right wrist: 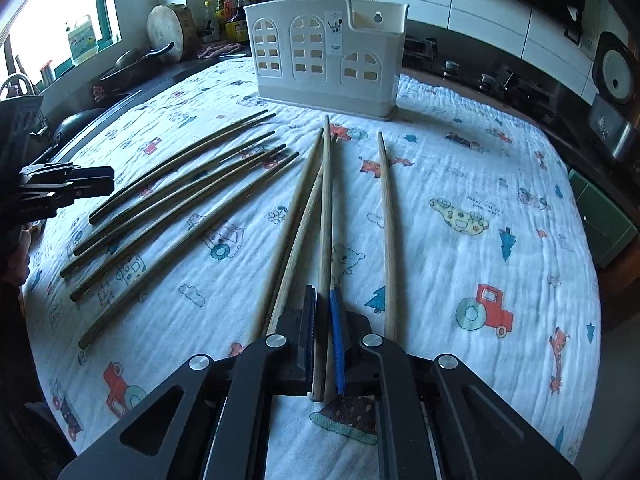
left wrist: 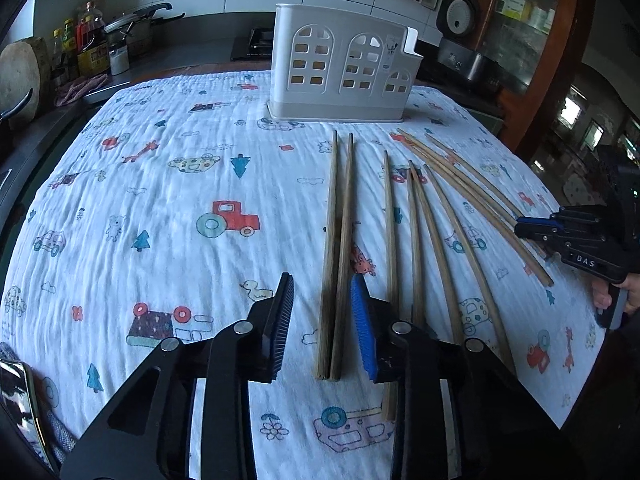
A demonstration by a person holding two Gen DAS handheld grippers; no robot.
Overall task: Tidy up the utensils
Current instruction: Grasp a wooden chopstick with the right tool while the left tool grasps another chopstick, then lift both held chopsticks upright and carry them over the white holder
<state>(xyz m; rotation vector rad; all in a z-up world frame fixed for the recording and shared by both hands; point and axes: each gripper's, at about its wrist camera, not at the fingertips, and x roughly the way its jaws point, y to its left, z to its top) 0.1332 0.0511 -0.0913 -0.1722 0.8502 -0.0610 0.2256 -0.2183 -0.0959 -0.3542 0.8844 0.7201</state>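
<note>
Several wooden chopsticks lie on a white cartoon-print cloth [left wrist: 168, 208]. A white utensil holder [left wrist: 340, 68] with arched cut-outs stands at the cloth's far side; it also shows in the right wrist view [right wrist: 324, 60]. My left gripper [left wrist: 322, 320] is open, its jaws on either side of a pair of chopsticks [left wrist: 336, 264] lying on the cloth. My right gripper [right wrist: 324, 312] is shut on a chopstick [right wrist: 326, 220]; a second stick lies close against it. The right gripper also shows in the left wrist view [left wrist: 524, 227] at the right, over the slanted chopsticks [left wrist: 472, 192].
Oil bottles [left wrist: 92, 44], a pot and a round wooden block [left wrist: 20, 72] stand on the counter to the left. A rice cooker [left wrist: 460, 40] and a stove [right wrist: 500, 80] lie behind the cloth. A sink with pans [right wrist: 120, 68] is by the window.
</note>
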